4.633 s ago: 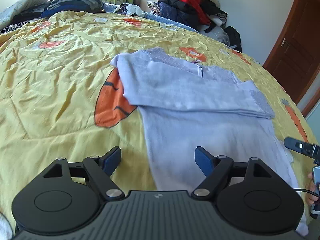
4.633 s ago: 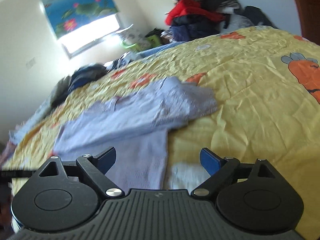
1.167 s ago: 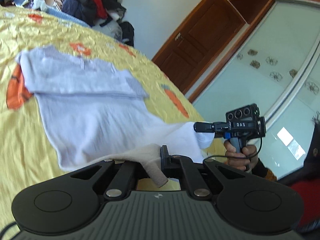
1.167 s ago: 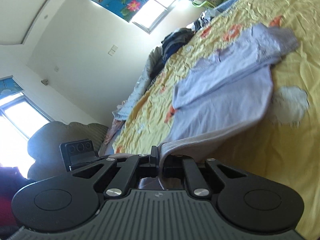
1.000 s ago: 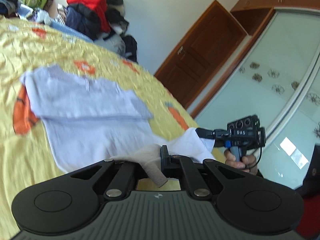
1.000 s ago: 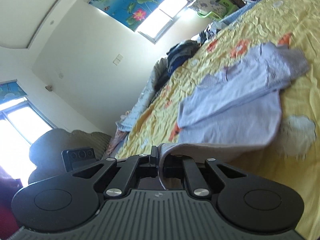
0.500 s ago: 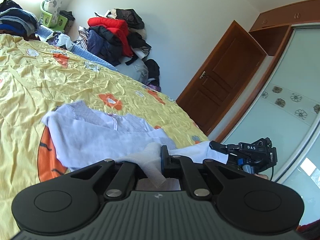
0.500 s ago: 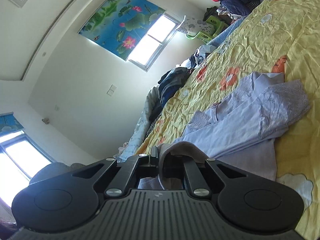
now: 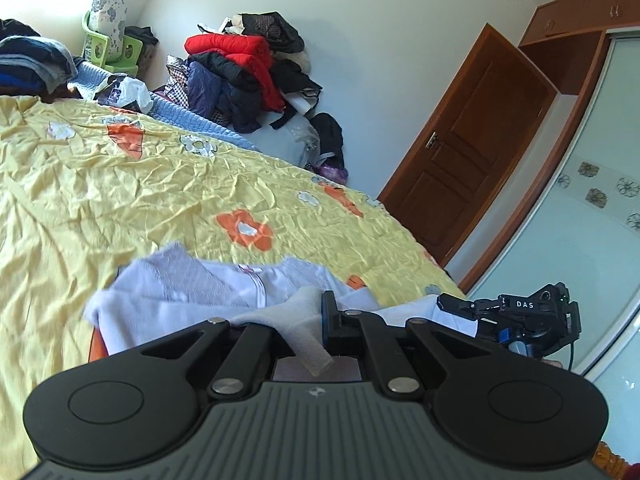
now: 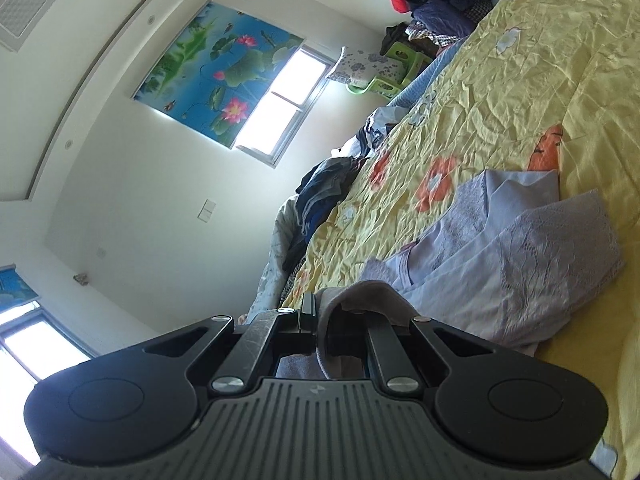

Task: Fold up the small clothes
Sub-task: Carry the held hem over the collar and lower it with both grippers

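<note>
A small pale lilac top lies on the yellow bedspread, sleeves folded across its chest. My left gripper is shut on the left corner of its hem, which bunches between the jaws. My right gripper is shut on the other hem corner, a grey-lilac fold draped over the jaws. Both hold the hem lifted and carried over the top's upper half. The right gripper also shows in the left wrist view, holding white cloth.
Piles of clothes sit at the far bed edge: a red jacket heap, dark folded clothes and a green stool. A brown door and a glass wardrobe stand to the right. A window is on the far wall.
Both grippers, open over the flat top 4.6 s ago, shut on the hem corners, lifted them, and have carried the hem forward toward the collar over the last second.
</note>
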Demonstrator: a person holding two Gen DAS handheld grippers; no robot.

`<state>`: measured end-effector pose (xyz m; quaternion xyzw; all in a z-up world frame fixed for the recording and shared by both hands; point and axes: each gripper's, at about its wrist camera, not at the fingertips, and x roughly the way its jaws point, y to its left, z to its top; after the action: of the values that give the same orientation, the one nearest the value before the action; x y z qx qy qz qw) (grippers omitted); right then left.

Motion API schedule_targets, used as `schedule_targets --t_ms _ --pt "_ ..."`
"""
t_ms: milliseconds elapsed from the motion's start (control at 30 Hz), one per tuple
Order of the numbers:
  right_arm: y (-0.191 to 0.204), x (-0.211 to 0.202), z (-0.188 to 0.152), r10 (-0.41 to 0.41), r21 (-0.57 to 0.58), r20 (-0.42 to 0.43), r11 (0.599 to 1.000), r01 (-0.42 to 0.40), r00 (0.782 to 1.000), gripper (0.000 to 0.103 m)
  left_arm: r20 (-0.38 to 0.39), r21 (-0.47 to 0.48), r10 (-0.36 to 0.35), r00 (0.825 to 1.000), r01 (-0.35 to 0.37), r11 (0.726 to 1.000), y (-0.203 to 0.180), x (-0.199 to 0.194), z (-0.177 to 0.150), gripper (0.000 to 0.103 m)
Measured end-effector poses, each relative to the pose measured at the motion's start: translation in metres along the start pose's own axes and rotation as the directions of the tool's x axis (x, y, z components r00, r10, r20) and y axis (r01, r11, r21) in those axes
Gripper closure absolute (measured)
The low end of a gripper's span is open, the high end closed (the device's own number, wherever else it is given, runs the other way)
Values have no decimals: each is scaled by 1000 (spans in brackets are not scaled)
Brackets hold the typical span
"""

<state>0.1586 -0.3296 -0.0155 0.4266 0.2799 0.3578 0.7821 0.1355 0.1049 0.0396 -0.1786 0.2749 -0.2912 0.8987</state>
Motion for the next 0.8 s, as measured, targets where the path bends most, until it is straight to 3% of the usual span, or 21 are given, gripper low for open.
schedule_targets --t_ms 500,800 --pt "-52 58 36 -94 102 -10 990 95 995 92 -69 -106 92 993 -99 989 53 70 29 99" --pt "-85 88 46 -196 169 -35 965 199 980 89 -159 -165 144 977 -170 972 74 111 31 99"
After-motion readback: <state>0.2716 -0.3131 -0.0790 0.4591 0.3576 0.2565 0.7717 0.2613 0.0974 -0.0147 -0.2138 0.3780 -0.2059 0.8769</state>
